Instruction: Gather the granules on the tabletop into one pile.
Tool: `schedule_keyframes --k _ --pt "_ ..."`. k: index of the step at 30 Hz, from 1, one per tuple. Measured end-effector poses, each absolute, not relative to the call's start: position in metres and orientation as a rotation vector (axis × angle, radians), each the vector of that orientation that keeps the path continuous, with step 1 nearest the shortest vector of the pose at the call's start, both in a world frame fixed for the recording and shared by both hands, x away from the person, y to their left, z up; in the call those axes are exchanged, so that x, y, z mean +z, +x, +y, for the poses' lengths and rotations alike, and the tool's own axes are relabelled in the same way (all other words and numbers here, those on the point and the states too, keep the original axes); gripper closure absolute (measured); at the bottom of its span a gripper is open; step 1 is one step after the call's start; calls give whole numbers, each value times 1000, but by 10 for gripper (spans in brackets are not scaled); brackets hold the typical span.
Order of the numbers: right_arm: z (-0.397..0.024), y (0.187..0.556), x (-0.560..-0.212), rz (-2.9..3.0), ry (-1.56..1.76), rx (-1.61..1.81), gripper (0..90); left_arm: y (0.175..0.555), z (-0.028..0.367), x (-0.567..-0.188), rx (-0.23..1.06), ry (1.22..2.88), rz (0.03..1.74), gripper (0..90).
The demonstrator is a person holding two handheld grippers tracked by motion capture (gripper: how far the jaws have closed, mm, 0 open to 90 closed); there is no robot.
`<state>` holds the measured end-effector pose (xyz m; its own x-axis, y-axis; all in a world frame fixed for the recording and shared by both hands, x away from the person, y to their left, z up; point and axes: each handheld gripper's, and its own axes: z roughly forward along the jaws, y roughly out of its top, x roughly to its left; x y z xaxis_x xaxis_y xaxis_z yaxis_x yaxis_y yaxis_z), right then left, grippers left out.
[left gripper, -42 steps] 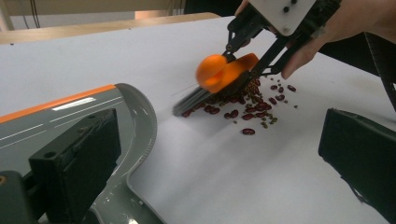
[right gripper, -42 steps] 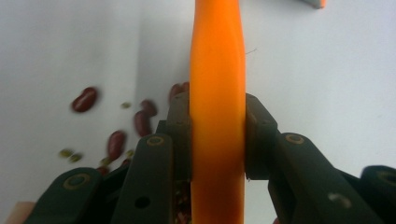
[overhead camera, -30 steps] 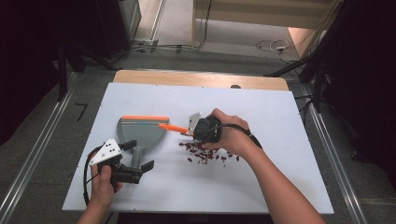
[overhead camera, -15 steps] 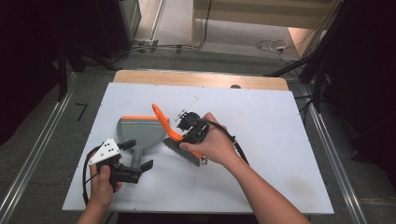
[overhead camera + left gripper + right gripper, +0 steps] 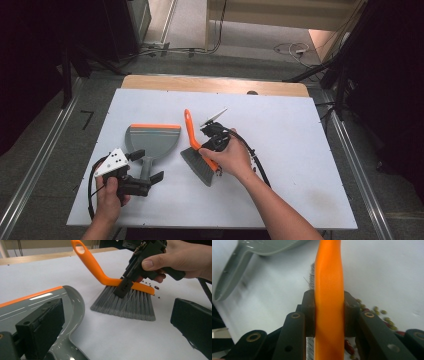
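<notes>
While right gripper (image 5: 212,137) clamps brush (image 5: 199,160), left gripper (image 5: 142,182), jaws agape, straddles dustpan (image 5: 151,140) handle; bristles should stay flat, sweeping beans (image 5: 384,315) panward.

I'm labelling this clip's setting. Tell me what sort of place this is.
Probably a lab or recording workspace, not a home: a bare white table on a concrete floor with metal rails, loose cables behind it, and dark surroundings.

You see an orange-handled brush (image 5: 196,150) with grey bristles at frame center, bristles on the table, handle tilted up. Left of it lies a grey dustpan (image 5: 152,141), orange-edged.
</notes>
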<state>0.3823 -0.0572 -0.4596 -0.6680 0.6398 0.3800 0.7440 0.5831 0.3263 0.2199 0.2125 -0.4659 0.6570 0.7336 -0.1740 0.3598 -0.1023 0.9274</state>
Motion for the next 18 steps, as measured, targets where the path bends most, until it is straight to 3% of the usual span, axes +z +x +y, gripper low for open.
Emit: schedule_keyframes --k 18 --pt "-116 394 -465 -2529 -1382 -714 669 219 209 -466 399 1717 878 0"
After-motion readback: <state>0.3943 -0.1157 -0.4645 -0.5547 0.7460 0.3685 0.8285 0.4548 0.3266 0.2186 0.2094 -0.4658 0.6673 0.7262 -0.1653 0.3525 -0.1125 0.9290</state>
